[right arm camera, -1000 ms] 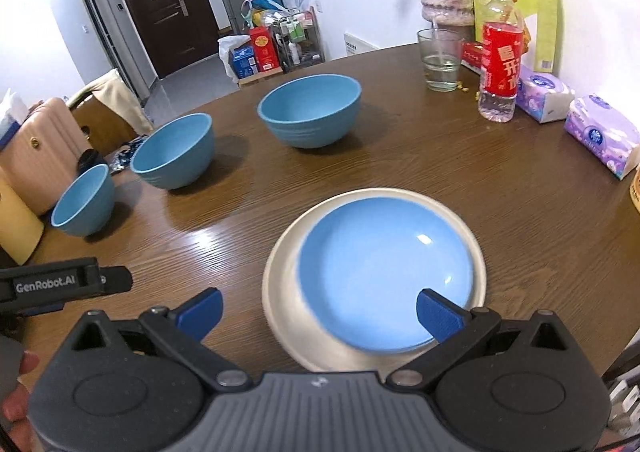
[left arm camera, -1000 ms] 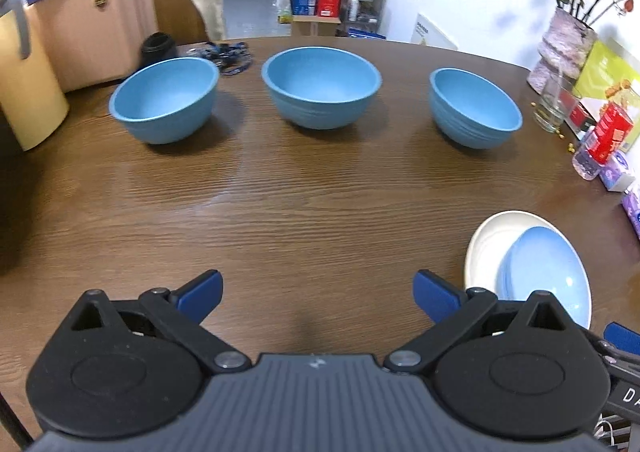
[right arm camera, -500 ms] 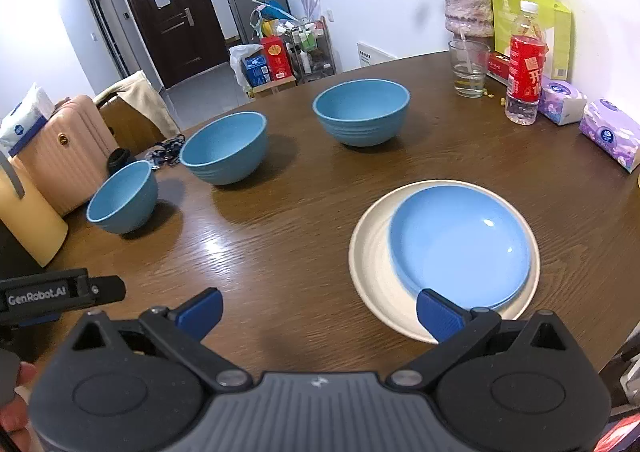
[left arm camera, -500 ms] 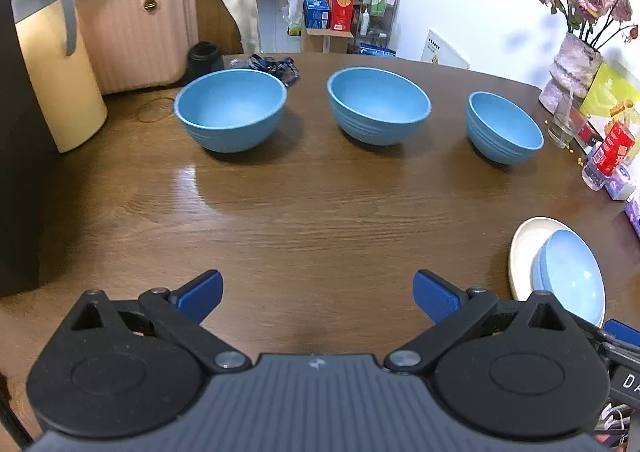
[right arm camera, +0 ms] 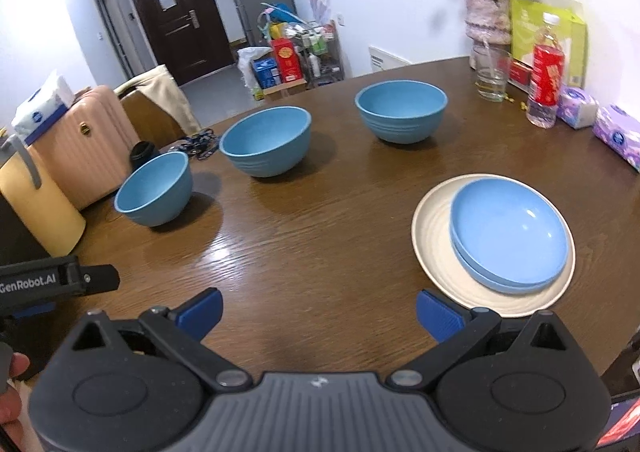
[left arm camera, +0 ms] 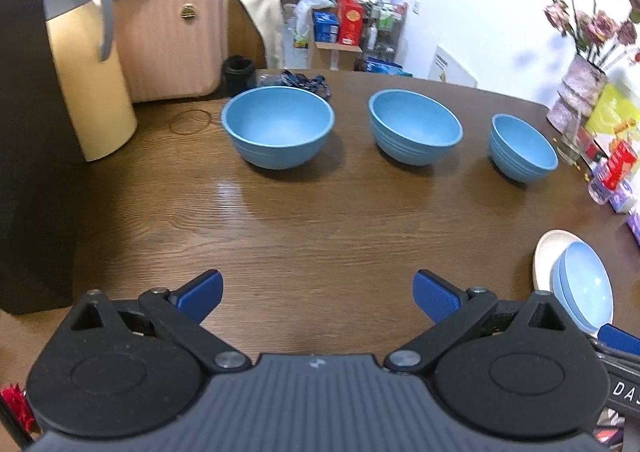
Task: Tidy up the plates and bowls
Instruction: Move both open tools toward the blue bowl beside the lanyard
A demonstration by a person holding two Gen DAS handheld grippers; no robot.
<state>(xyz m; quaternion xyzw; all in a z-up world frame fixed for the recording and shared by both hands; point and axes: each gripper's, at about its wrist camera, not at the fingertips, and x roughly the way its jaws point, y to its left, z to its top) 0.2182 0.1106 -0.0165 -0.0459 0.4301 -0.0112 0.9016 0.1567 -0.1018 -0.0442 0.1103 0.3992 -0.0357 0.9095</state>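
I hold my left hand-held gripper (left arm camera: 316, 294) low over the near part of the brown wooden table (left arm camera: 320, 228), and its two blue fingers stand wide apart with nothing between them. My right hand-held gripper (right arm camera: 318, 310) is the same: wide, holding nothing, above the near edge of the table. I take the cream plate (right arm camera: 434, 230) as my landmark. It lies flat on the table on the right side, and on top of it, a little toward its right side, sit stacked blue plates (right arm camera: 508, 228); from the edge lines I see two of them, but I cannot tell if there are more. The right finger of my right hand-held gripper is just in front of the near rim of the cream plate, not touching it. Far behind the cream plate three blue bowls stand upright in a row, well apart from each other. The right bowl (right arm camera: 400, 112) is directly behind the plate, the middle bowl (right arm camera: 266, 142) is further left, and the left bowl (right arm camera: 154, 188) is the most distant one to the left. To the right and behind the cream plate, near the wall, there are a drinking glass (right arm camera: 492, 76), a bottle with a red label (right arm camera: 546, 80) and a flower vase (right arm camera: 486, 20).
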